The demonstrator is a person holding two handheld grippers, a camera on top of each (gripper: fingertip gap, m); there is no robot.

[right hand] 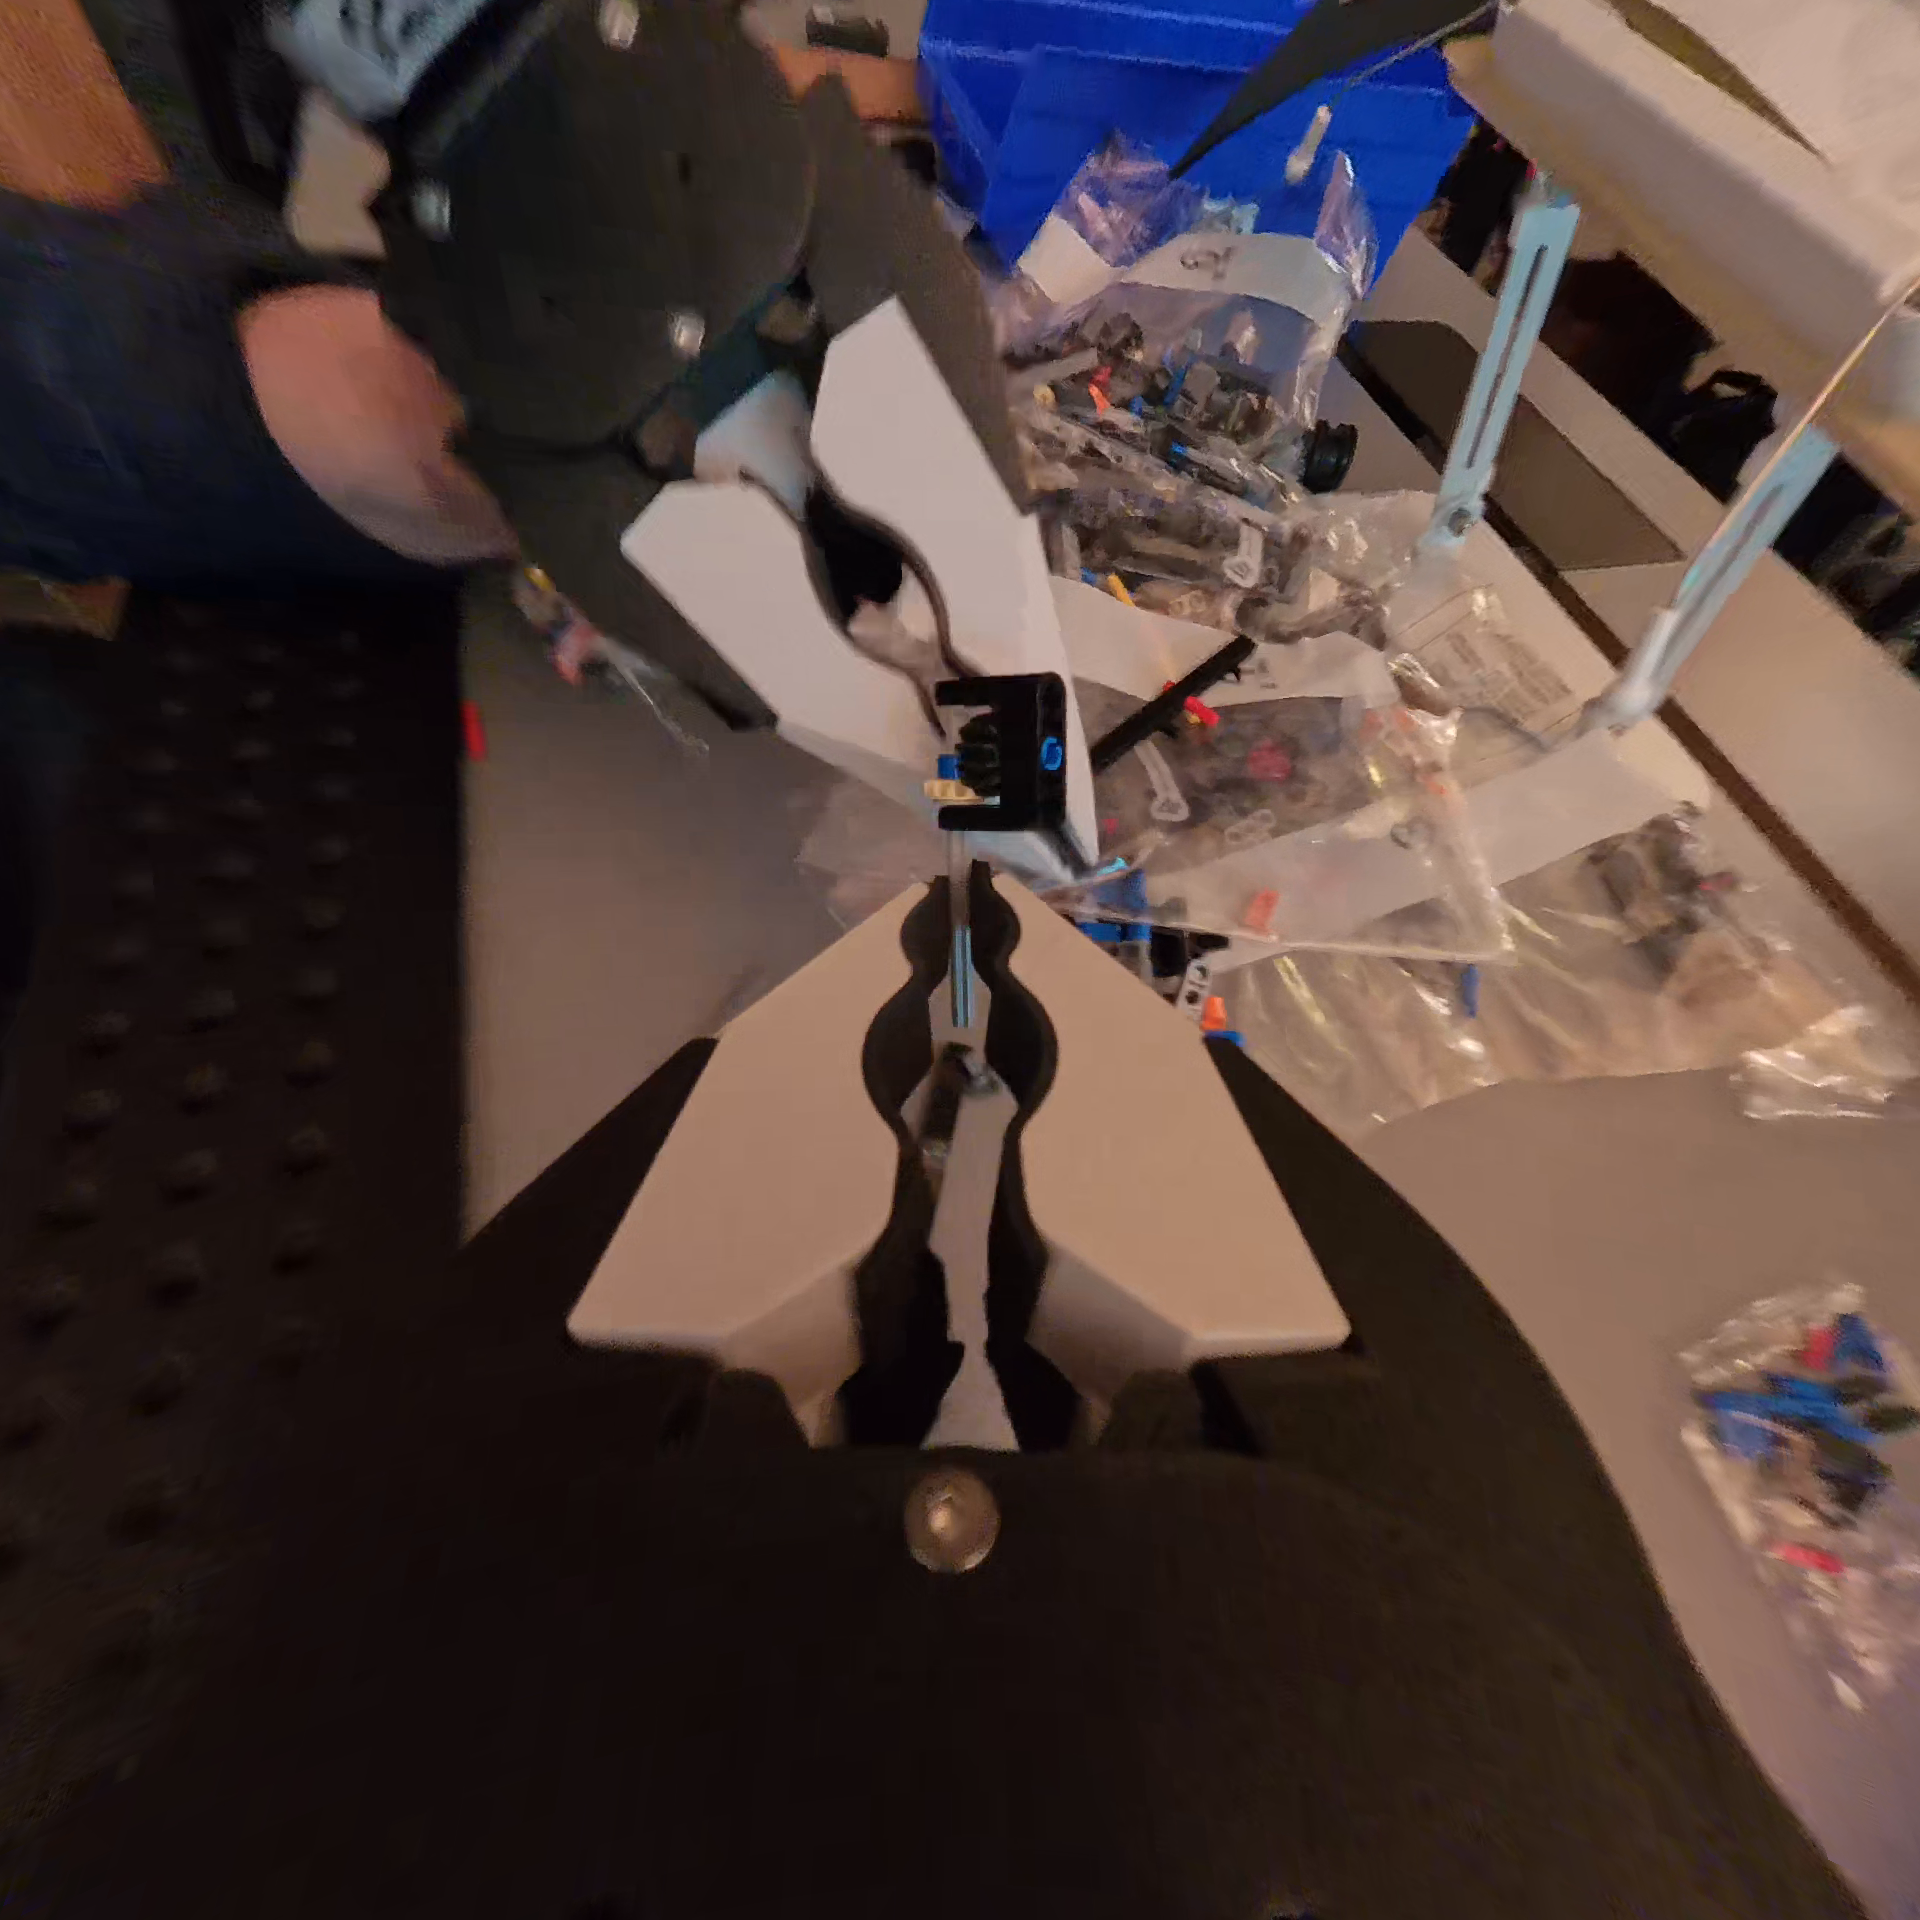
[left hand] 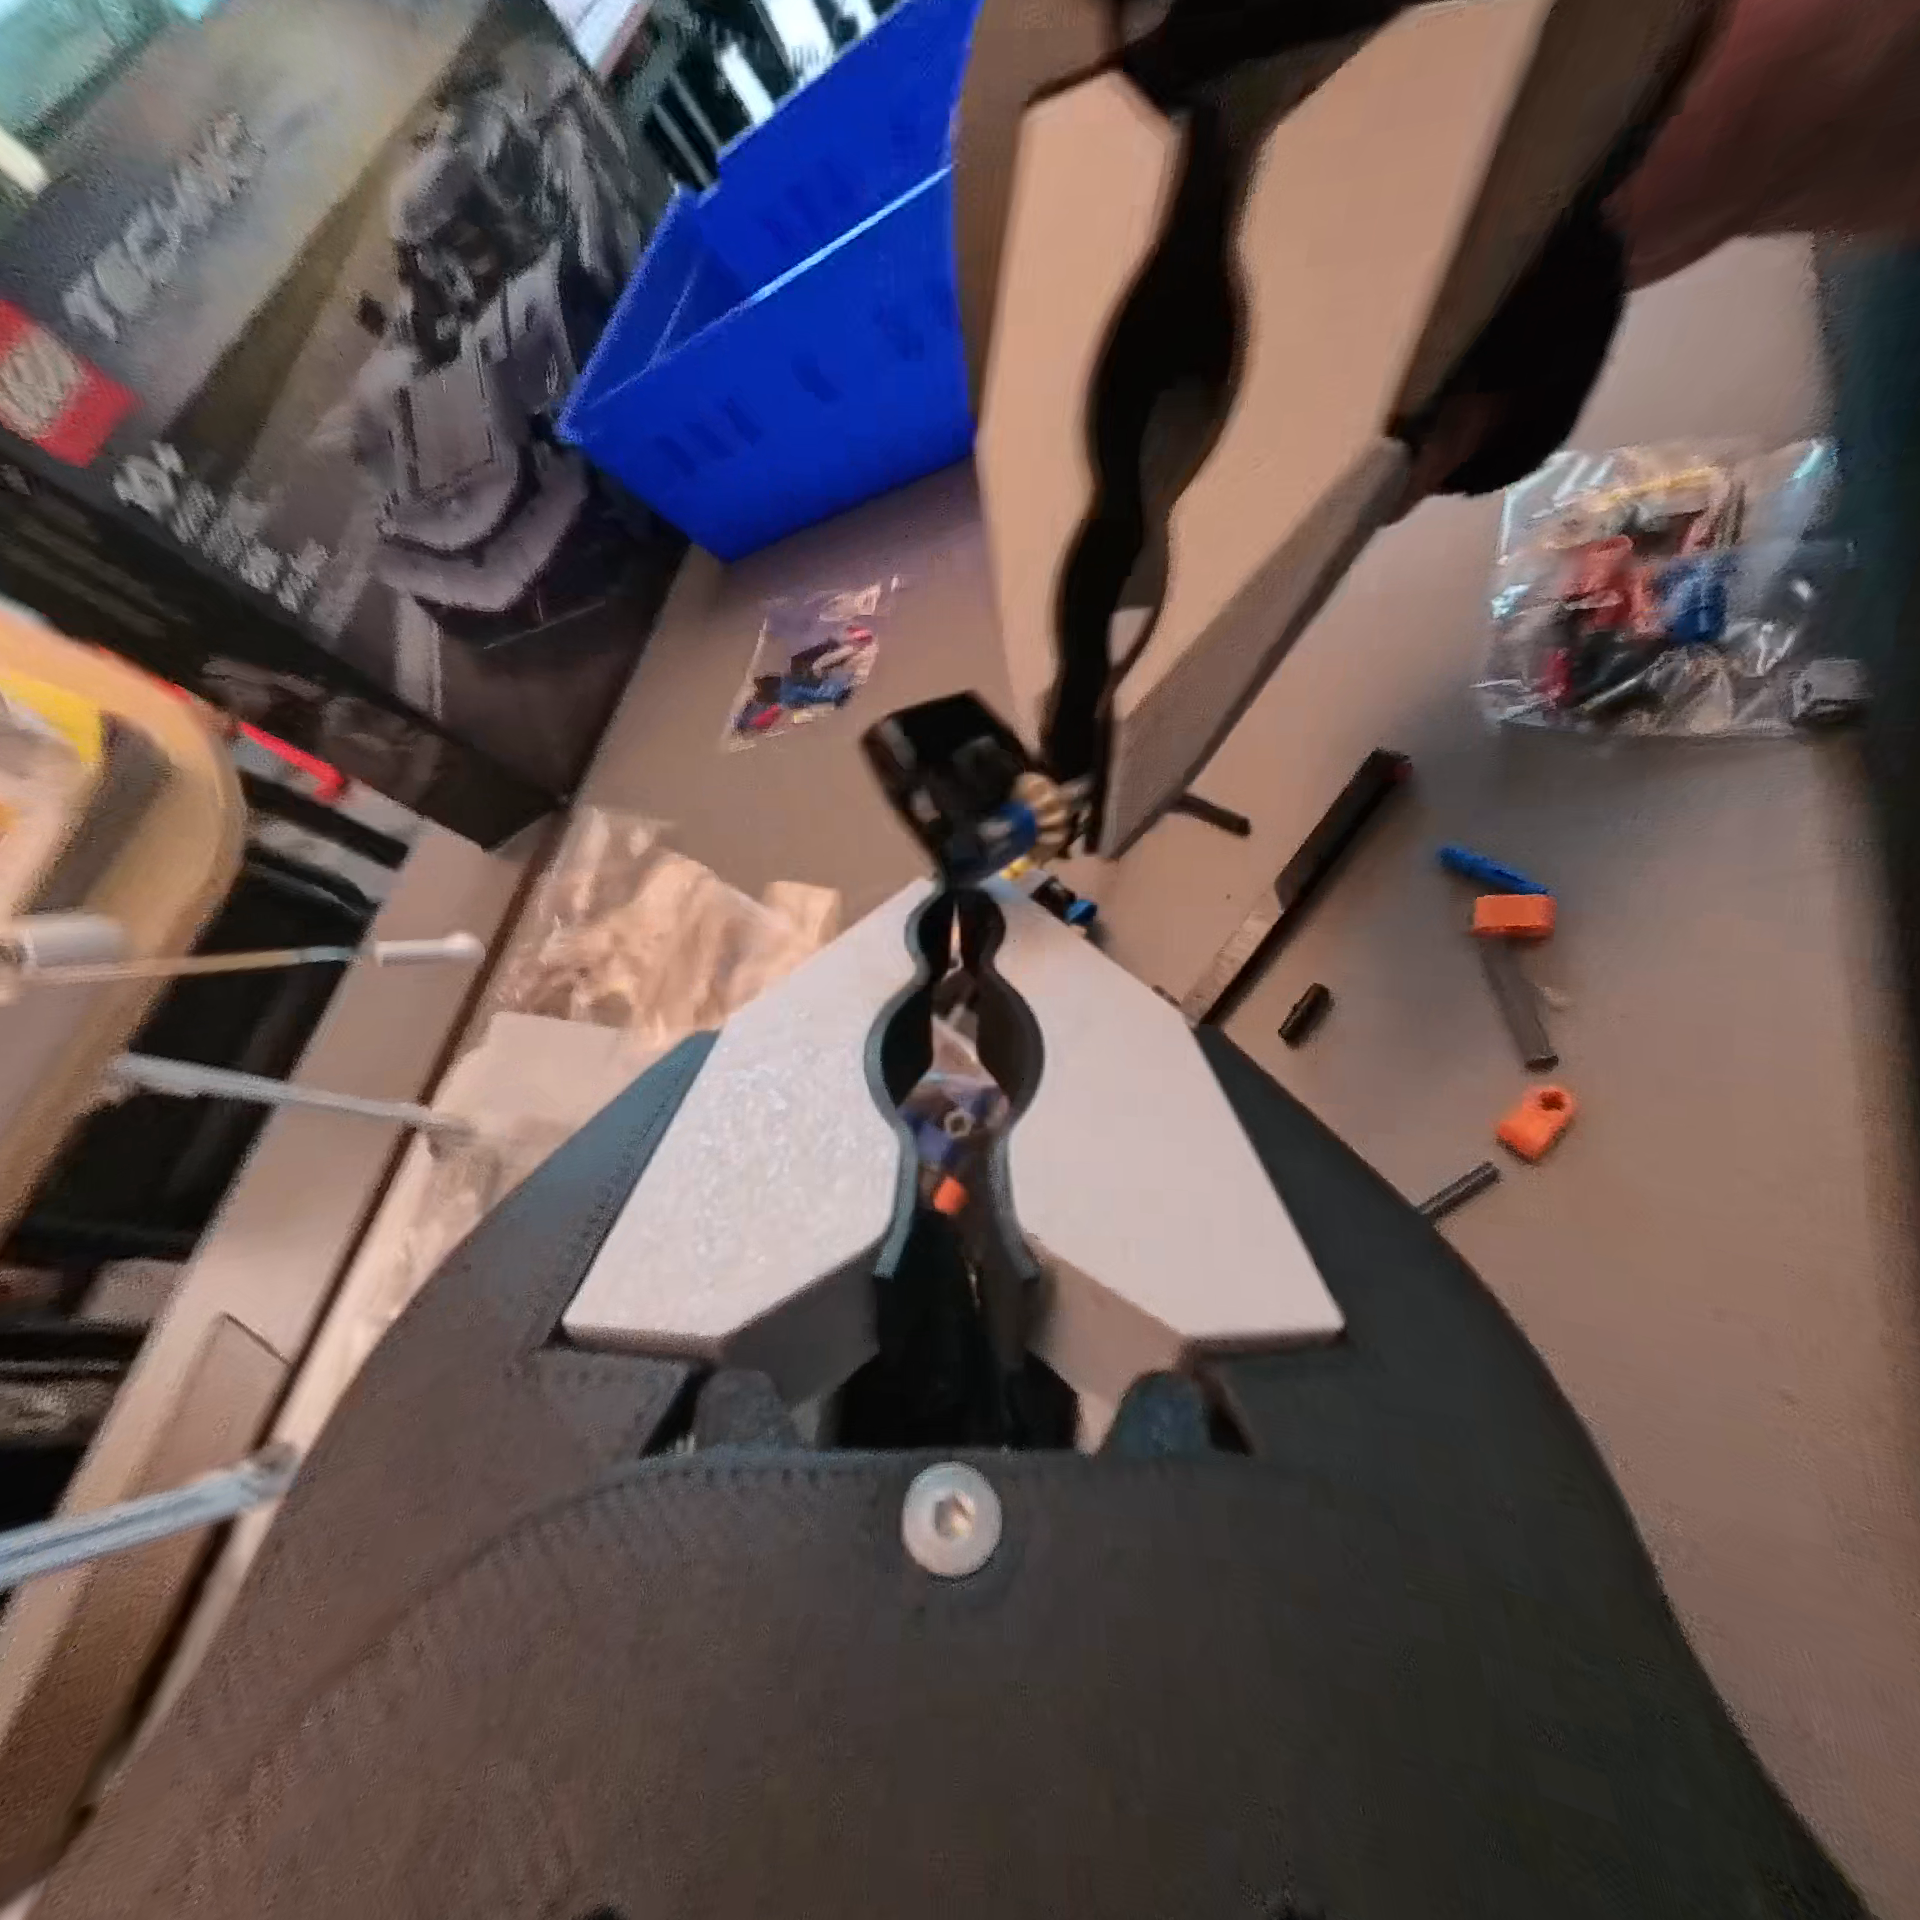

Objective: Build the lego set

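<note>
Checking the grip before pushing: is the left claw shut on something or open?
Shut: the left claw has its white fingers nearly meeting, pinching the small black lego assembly at the tips.

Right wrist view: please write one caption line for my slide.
Both grippers meet on a small black Lego assembly above the grey table, with bags of parts behind.

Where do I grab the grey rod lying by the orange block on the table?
Take the grey rod at its middle, straight from above, tongs closing across its thin width: it lies flat, far end at the orange block, near end free. First empty the right tongs, shut on a thin bar; the left tongs hold the black piece.
</note>
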